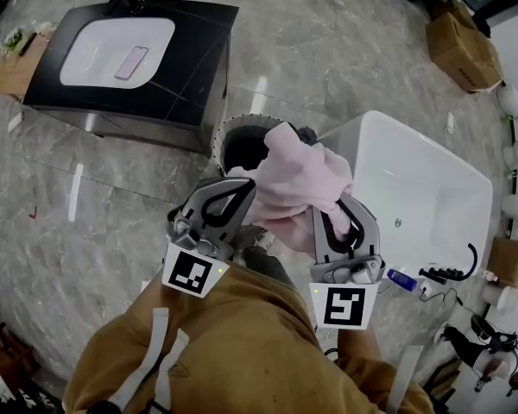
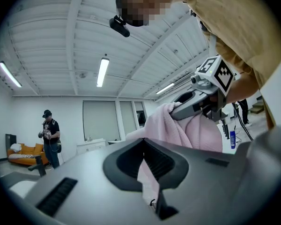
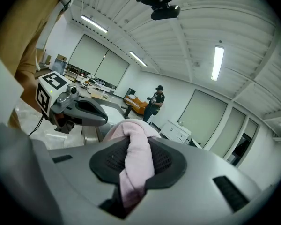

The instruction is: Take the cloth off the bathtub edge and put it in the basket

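Observation:
The pink cloth (image 1: 298, 175) hangs bunched between my two grippers, lifted over the round basket (image 1: 231, 129) and the near corner of the white bathtub (image 1: 432, 188). My left gripper (image 1: 233, 198) is shut on one thin edge of the cloth (image 2: 149, 175). In the right gripper view a thick fold of the cloth (image 3: 136, 165) is clamped in my right gripper (image 1: 345, 221). Both grippers point upward, close together. Each shows in the other's view: the right gripper (image 2: 199, 97) and the left gripper (image 3: 79, 110).
A black vanity (image 1: 198, 50) with a white sink (image 1: 95, 50) and a phone (image 1: 131, 62) stands at the upper left. Cardboard boxes (image 1: 462, 46) sit at the top right. A black faucet (image 1: 453, 270) and blue bottle (image 1: 403, 278) are on the tub's near end. A person (image 2: 49, 137) stands far off.

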